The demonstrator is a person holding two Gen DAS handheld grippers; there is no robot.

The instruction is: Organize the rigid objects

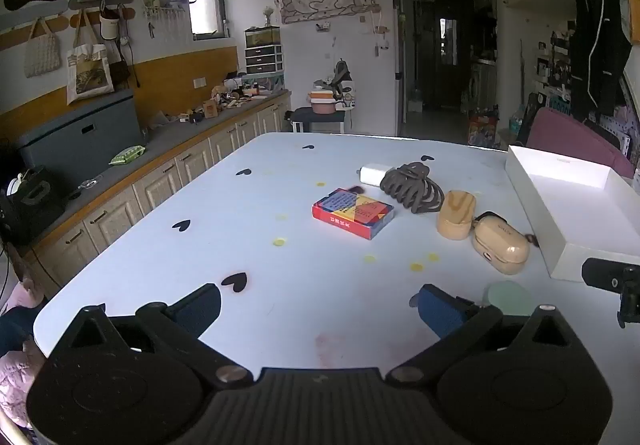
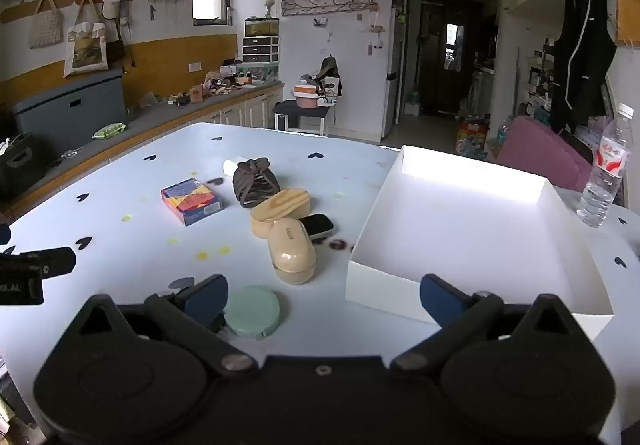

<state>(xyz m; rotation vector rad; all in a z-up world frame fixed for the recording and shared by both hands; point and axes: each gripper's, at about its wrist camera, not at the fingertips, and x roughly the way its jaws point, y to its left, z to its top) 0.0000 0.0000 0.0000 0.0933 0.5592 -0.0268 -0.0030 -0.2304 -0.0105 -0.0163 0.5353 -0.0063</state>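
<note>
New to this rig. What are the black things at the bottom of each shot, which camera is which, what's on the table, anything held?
No robot arm here: a person holds a two-finger gripper in each hand, each carrying a fisheye camera looking forward along its fingers. One picture comes from the left gripper, the other from the right gripper; the black shapes with blue pads are their own fingers. Both are open and hold nothing.

On the pale table lie a card box, a dark hair claw, a white item behind it, a wooden oval piece, a beige case, a small black device and a round green compact. The white box on the right looks empty, and a water bottle stands past it.
</note>
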